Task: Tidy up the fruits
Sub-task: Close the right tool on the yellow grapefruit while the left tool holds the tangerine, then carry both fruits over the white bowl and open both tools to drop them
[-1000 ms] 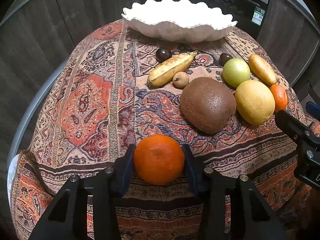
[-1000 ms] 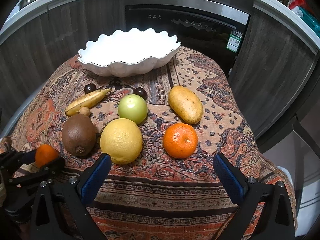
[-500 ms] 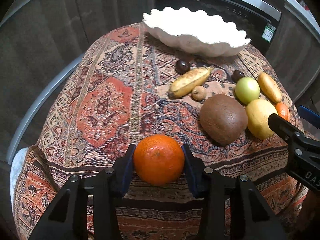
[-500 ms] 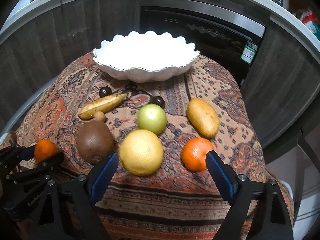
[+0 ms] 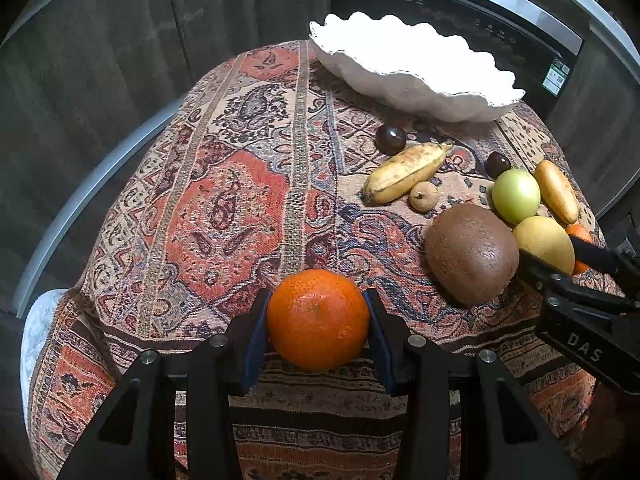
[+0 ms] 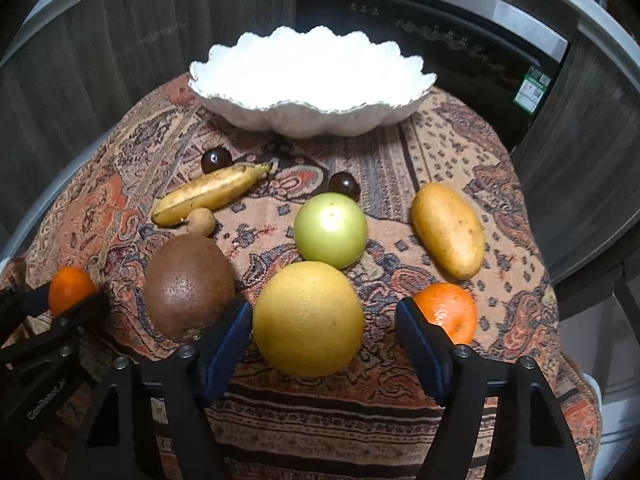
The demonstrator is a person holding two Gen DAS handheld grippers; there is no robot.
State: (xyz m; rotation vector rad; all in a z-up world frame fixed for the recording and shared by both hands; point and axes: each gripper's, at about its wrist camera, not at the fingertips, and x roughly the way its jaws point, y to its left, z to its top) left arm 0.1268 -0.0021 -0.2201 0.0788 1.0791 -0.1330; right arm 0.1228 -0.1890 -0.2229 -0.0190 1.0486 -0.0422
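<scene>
left gripper (image 5: 317,330): jaws clamped on tangerine (image 5: 317,319), well in front of white bowl (image 5: 416,76) | right gripper (image 6: 324,344): jaws wide, straddling yellow citrus (image 6: 308,318), nearer bowl's front

The room is dim and warm-toned, with light falling from above and in front so the white bowl (image 6: 312,80) is blown out to a flat, featureless glare in the right wrist view, while the cabinets (image 5: 100,60) behind sink into near darkness. Small bright highlights sit on the green apple (image 6: 331,226) and the held orange (image 5: 318,319), and soft shadows pool under the fruit on the patterned cloth (image 5: 224,208). Both fisheye pictures bend straight edges into curves and fade to black at the corners, and the right wrist view is slightly softer, with mild blur toward its rim.
</scene>
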